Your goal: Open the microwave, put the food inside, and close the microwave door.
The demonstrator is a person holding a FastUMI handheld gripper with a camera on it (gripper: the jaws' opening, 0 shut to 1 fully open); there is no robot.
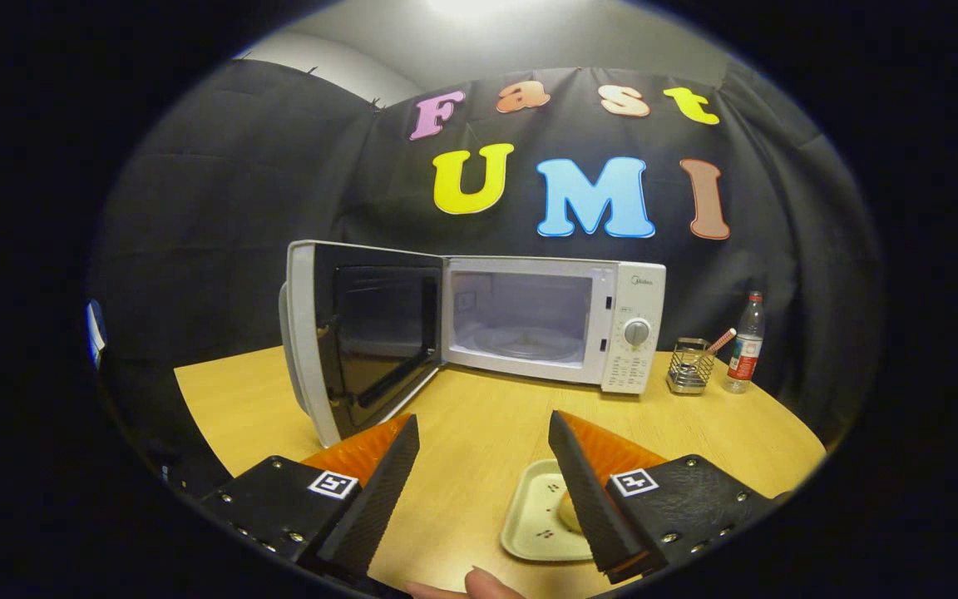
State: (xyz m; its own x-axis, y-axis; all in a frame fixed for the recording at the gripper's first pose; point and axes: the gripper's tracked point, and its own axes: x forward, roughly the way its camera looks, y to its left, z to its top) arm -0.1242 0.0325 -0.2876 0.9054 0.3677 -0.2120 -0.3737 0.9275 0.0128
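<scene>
1. One microwave [554,320], centre of the frame, its one door [362,341] swung open.
2. One dial [636,333] on its panel.
3. One tray [541,516], lower centre, with one food piece [569,509].
4. One wire basket [689,364], right.
5. One bottle [745,343], far right.
6. One tabletop [479,433].
7. One tongs [483,441], fingers spread apart, holding nothing.

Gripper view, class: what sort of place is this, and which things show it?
Probably a staged demonstration booth, not a real kitchen: black cloth wall behind a light wooden table holding a white microwave with its door open. The gripper hangs open above a pale square tray.
</scene>
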